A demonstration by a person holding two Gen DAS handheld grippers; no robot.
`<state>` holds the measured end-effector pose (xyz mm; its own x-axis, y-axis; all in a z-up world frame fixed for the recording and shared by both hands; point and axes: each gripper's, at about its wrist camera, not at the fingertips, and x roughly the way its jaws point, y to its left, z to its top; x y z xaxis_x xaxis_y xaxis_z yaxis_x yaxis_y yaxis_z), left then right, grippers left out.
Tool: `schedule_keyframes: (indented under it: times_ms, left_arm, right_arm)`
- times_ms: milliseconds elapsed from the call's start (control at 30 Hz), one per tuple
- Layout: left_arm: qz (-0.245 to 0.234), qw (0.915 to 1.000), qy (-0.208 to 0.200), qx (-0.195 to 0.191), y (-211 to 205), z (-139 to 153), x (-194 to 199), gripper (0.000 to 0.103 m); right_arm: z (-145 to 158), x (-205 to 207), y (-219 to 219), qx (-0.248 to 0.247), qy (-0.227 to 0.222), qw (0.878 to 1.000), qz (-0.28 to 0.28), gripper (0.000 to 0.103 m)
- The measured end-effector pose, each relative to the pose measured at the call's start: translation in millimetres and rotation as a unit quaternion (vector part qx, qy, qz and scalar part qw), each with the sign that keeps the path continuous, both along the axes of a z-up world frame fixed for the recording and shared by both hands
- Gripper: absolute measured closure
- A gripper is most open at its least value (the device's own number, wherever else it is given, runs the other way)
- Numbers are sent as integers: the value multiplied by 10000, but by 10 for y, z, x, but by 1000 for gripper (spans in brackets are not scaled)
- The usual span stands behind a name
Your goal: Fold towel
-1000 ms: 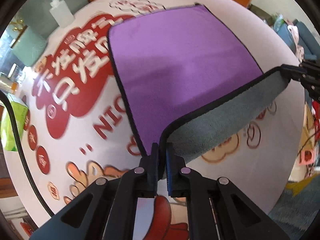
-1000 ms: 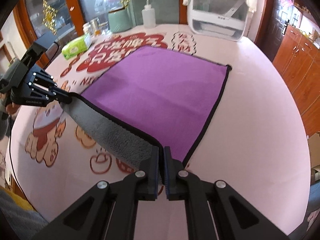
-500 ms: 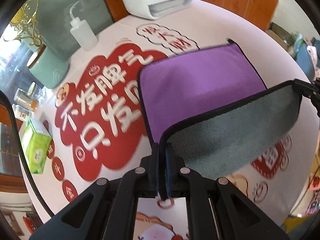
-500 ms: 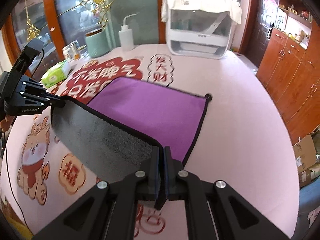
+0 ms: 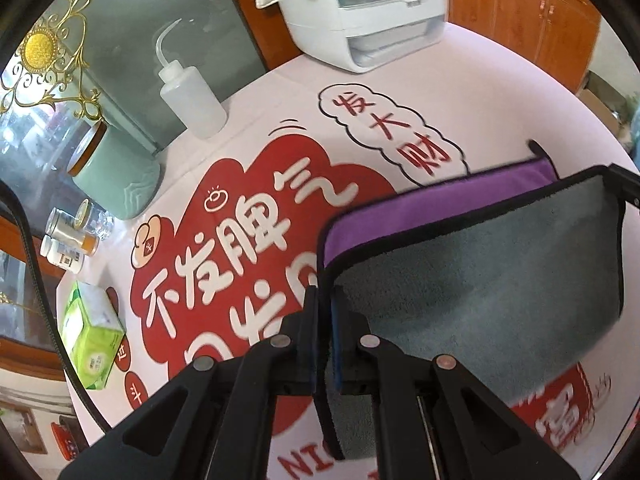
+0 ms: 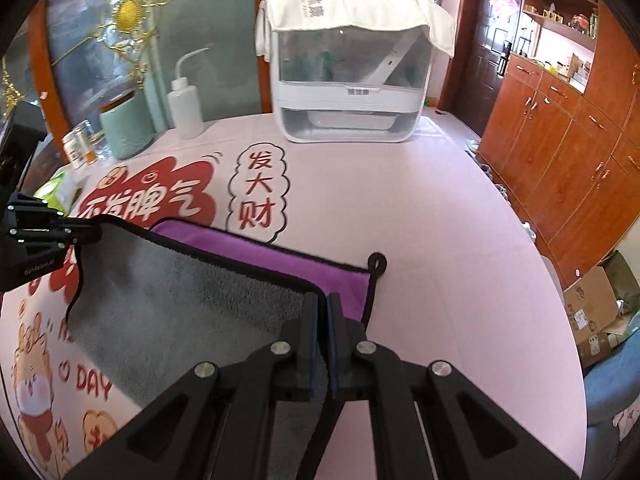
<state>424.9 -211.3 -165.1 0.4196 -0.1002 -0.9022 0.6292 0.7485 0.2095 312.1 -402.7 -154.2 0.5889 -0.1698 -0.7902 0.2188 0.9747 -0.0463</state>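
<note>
Between the fingers of the left gripper (image 5: 325, 300): one corner of the towel (image 5: 480, 280), black-bound edge pinched, jaws closed on it. Between the fingers of the right gripper (image 6: 323, 308): the neighbouring corner of the same towel (image 6: 180, 300), likewise clamped tight.

Just ahead of both grippers: the lifted towel edge, stretched taut from one gripper to the other, grey underside facing the cameras. From the left wrist view, the right gripper (image 5: 624, 188) appears at the far right end of that edge; from the right wrist view, the left gripper (image 6: 60, 232) appears at the far left end.

Beyond the raised edge: a purple strip of the towel's upper face, lying flat on the table (image 6: 440, 220), with a small black hanging loop (image 6: 377, 261) at the corner ahead and slightly right of the right gripper.

Farther ahead: pink tablecloth with red cloud print and white Chinese characters (image 5: 248, 240); an outlined speech bubble with red characters (image 6: 258, 192).

Left of the left gripper: green tissue box (image 5: 92, 320), small jars (image 5: 68, 236) near the table edge.

Far ahead, at the table's back edge: green ceramic canister (image 6: 126, 128), white squeeze bottle with bent spout (image 6: 184, 108), white appliance with clear front (image 6: 348, 80) draped with a white cloth (image 6: 352, 4).

Far right of the right gripper: wooden cabinets (image 6: 560, 140), cardboard boxes (image 6: 592, 312) on the floor.
</note>
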Motion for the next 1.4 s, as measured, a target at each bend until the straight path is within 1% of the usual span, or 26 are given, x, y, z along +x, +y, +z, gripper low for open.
schedule_keyframes:
  times_ms: [233,500,667,1400]
  left_arm:
    - [105,9997,-175,130,-235,-158,196,100]
    - [205,9994,-160,233,-356,-375,295,100]
    - [303,9992,-100,225,-362,-479,358,100]
    - [384,9989,-93,264,-415,-646,396,99]
  right_arm:
    - [-182,231,-127,-67,113,9994,-320,99]
    - [-439,378,-207,-37,258,9980,-580,99]
    - [-492,407,-207,-35,251,9978,-611,99]
    - [-691,478,-197,-105,427,9963,-741,99]
